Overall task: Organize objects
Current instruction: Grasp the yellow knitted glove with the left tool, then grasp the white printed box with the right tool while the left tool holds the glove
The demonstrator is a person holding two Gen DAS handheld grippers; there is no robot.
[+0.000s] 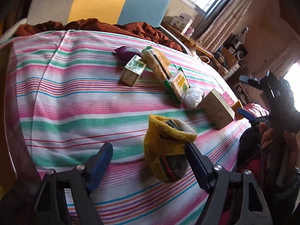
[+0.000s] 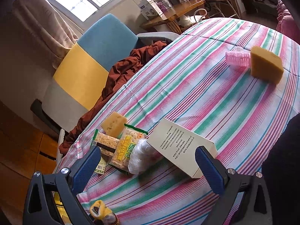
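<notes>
We are mid-way through gathering loose things on the striped bed (image 1: 65,93) into one cluster. Our left gripper (image 1: 150,164) has its fingers spread, and the yellow sock (image 1: 166,146) lies on the sheet between them, its edge touching the right-hand finger (image 1: 196,166) but not pinched. We judge the sock is either just set down or about to be taken; the next move calls for either closing squarely on its bunched body or backing away without dragging it. Our right gripper (image 2: 148,166) hovers with fingers spread over the cream box (image 2: 180,146), gripping nothing.

Counting what lies on the bed: one sock, one cream box, one white plastic bag (image 2: 142,155), one cracker pack (image 2: 127,148) with green edges, one long biscuit pack (image 1: 155,63), one small green carton (image 1: 133,70), one purple pouch (image 1: 127,52), two yellow sponges (image 2: 266,65), the other (image 2: 113,124) by the snacks, and one pink ridged item (image 2: 238,58). The far sponge and pink item sit well apart from the cluster, so they remain to be brought in.
</notes>
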